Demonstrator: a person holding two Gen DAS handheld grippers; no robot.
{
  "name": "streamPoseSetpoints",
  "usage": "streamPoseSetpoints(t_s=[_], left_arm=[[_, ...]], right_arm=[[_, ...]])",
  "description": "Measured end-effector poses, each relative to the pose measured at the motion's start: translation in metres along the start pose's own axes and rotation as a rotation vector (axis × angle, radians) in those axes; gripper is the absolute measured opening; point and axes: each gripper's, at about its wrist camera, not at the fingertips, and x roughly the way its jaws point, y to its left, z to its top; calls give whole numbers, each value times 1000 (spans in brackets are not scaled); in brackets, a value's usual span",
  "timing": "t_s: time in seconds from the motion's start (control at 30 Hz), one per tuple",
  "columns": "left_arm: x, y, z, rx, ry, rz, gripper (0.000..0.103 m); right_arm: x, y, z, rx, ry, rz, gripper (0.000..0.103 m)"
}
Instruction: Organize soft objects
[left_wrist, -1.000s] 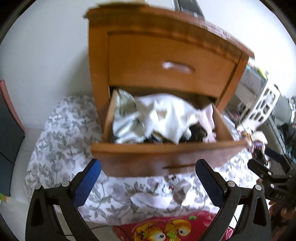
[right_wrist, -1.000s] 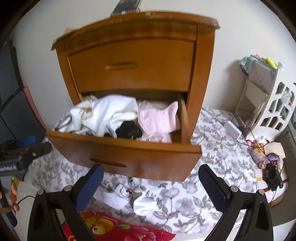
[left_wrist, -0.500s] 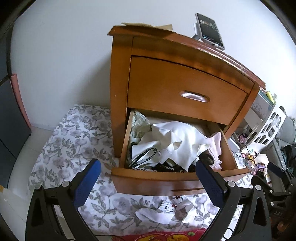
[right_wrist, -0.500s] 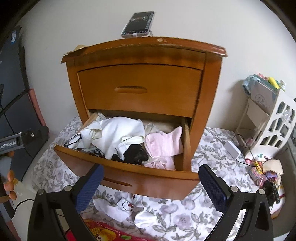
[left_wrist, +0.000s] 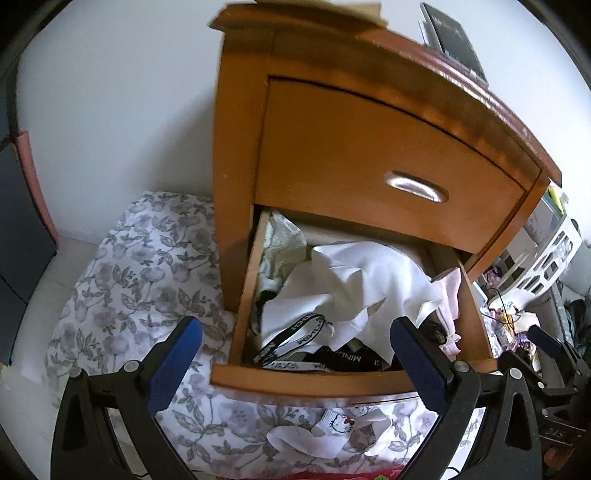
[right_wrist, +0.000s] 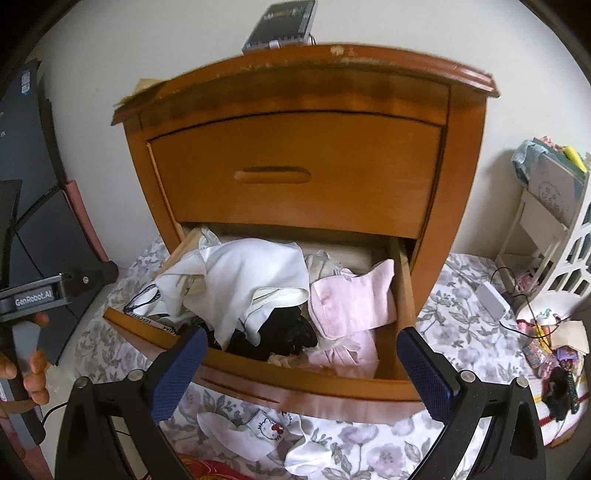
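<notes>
A wooden nightstand (left_wrist: 369, 147) (right_wrist: 295, 177) stands on a floral sheet with its lower drawer (left_wrist: 314, 384) (right_wrist: 295, 384) pulled out. The drawer is stuffed with a crumpled white garment (left_wrist: 354, 288) (right_wrist: 251, 280), a pink cloth (right_wrist: 351, 302) (left_wrist: 452, 295), black items (right_wrist: 280, 332) and black-and-white waistbands (left_wrist: 303, 332). White socks (left_wrist: 325, 432) (right_wrist: 258, 432) with a cartoon print lie on the sheet in front of the drawer. My left gripper (left_wrist: 295, 354) and right gripper (right_wrist: 299, 362) both hover open just before the drawer, holding nothing.
A phone (right_wrist: 280, 22) rests on top of the nightstand. A white openwork rack (right_wrist: 554, 236) and small clutter (right_wrist: 554, 354) sit at the right. A hand holds the other gripper's handle (right_wrist: 26, 314) at the left. A red printed cloth (right_wrist: 207, 469) lies at the bottom edge.
Both cameras have drawn closer and tilted down toward the open drawer, after pulling back half a second earlier. Both grippers stay open; the clothes have not shifted.
</notes>
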Motion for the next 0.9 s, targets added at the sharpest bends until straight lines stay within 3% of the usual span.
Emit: streamPoseSetpoints(t_s=[0.13,0.37,0.47,0.57,0.9], left_arm=[[16,-10,3,40,20,-22,101],[47,-25,10,81,60,-52,99],[58,-28,13,82,77,-65,90],[64,-28,13,85,86,-72,89],[79,-27,19,84,89,-75,89]], right_arm=[[19,-2,3,8,31,-4,103],[48,-7,9,9,87,-10,93],[59,-12,11,22,114,-16,89],[73,-19,12,28,154,-36,85],[109,-32,17,49,256,-54,64]])
